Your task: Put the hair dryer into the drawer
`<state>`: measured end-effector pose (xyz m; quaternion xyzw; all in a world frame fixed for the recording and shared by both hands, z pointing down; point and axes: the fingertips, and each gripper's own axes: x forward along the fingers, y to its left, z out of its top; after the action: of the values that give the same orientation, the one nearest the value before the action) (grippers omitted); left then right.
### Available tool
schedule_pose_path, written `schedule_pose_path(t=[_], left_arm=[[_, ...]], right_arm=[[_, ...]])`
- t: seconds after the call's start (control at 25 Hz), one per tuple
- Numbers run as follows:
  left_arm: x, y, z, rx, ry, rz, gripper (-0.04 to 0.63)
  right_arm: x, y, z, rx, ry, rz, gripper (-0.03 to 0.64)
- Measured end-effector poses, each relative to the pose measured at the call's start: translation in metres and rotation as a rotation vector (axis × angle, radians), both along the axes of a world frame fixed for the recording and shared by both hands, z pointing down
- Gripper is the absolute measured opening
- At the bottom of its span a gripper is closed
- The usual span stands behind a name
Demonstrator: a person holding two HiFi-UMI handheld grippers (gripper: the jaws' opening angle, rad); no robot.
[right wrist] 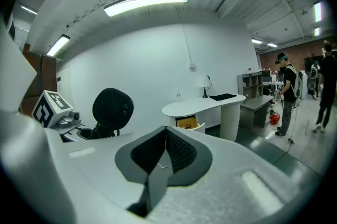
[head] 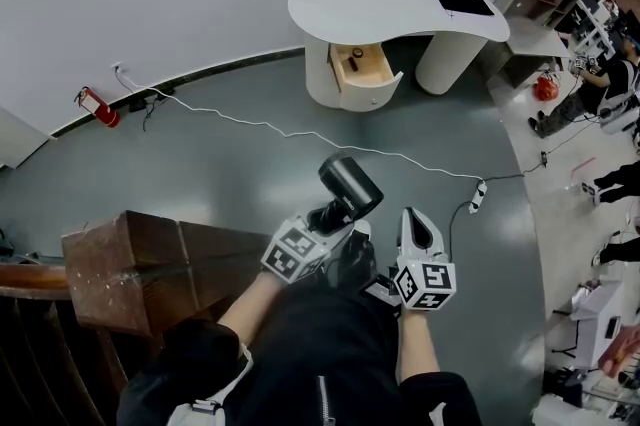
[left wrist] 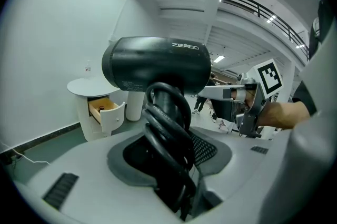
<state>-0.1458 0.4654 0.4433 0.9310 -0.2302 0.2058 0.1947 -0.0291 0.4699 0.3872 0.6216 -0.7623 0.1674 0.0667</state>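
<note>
Two grippers face the open drawer [head: 362, 66], well apart at twelve o'clock; your left gripper [head: 330, 217] pinches the dryer [head: 350, 184] by its cord-wrapped handle, barrel crosswise above the jaws; your right gripper [head: 416, 219], pressed together, holds nothing.

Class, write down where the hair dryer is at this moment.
Head view, centre: the hair dryer is held by its handle in the left gripper, beside the right gripper, well short of the open drawer.

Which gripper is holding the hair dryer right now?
The left gripper: it is shut on the black hair dryer at its cord-wrapped handle. The right gripper beside it is shut and empty.
</note>
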Motion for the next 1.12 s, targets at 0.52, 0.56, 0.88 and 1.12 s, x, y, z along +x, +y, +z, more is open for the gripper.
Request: schedule_pose_path(t=[0.52, 0.56, 0.88, 1.12], left_arm=[[0.0024, 0.0025, 0.0054, -0.011, -0.011, 0.014, 0.187], [0.0028, 0.0023, 0.0057, -0.011, -0.011, 0.014, 0.187], [0.0016, 0.0031, 0.0096, -0.012, -0.023, 0.018, 0.187], [-0.0006, 0.0013, 0.0088, -0.007, -0.020, 0.009, 0.187]], right_arm=[[0.0007, 0.0018, 0.0045, -0.019, -0.022, 0.010, 0.005], [0.0010, 0.0014, 0.0046, -0.020, -0.023, 0.011, 0.005], [-0.0023, 0.0008, 0.0066, -0.026, -0.019, 0.002, 0.005], [-0.0050, -0.0007, 0.0054, -0.023, -0.019, -0.001, 0.005]])
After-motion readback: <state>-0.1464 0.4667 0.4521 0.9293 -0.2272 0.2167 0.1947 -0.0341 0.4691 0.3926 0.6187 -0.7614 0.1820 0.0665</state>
